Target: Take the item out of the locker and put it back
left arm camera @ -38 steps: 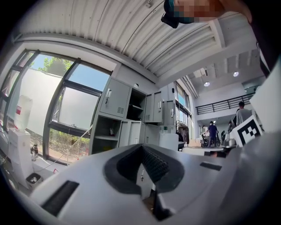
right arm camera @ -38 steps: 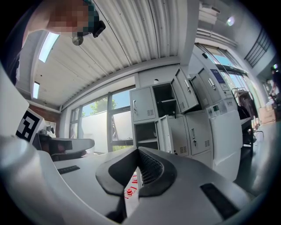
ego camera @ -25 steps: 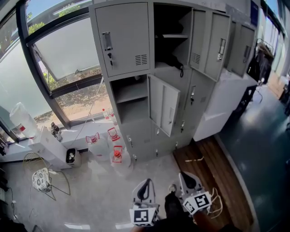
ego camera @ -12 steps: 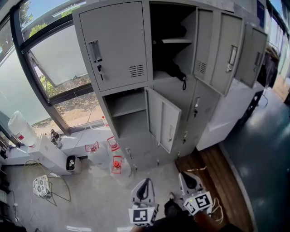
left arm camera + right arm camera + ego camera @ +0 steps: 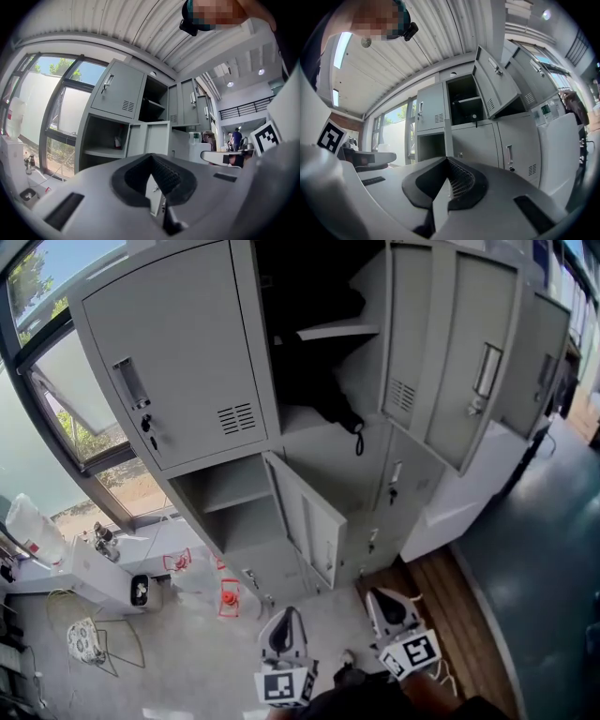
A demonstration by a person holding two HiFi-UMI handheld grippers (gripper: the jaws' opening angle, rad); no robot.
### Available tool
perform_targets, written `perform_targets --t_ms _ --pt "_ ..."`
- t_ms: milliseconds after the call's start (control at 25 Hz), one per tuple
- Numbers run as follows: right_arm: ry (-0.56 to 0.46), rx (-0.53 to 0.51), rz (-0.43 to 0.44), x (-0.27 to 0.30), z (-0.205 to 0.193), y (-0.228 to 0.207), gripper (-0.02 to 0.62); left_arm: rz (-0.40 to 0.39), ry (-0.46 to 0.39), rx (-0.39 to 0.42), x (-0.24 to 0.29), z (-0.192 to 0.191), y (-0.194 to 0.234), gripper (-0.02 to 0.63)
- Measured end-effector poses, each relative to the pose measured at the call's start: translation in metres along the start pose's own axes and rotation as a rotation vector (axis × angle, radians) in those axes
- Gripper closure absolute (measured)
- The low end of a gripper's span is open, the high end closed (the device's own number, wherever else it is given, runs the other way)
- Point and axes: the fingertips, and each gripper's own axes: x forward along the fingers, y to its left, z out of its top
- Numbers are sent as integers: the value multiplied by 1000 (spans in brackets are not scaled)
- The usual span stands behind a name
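Two closed, empty tools, left hand-held gripper [image 5: 287,617] and right hand-held gripper [image 5: 383,600], before one locker bank [image 5: 187,362].

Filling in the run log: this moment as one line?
left claw shut, empty | right claw shut, empty | upper locker open, black item inside

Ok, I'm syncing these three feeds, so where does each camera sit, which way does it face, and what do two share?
Head view: on the person's head, looking steeply down at the lockers; left gripper and right gripper show at the bottom.
Left gripper view: on the left gripper, facing the lockers along its shut jaws.
Right gripper view: likewise on the right gripper, jaws shut.
Shared: each gripper view shows the other gripper's marker cube.
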Motion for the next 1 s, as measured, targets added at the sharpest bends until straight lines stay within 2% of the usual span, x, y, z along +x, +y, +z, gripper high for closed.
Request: perform_targets --t_ms 320,440,800,920,1000 --pt "-22 -16 42 48 19 -45 600 31 -10 33 45 7 -4 615" --pt "9 -7 34 60 22 -50 600 30 6 8 52 8 -2 615" --pt "-24 -9 28 103 75 -60 600 -33 14 25 67 23 12 615" --pt "-63 -44 35 123 104 -66 516 -40 2 25 68 31 20 614" --pt "-108 -74 33 137 129 -69 485 -39 -3 25 68 32 27 615"
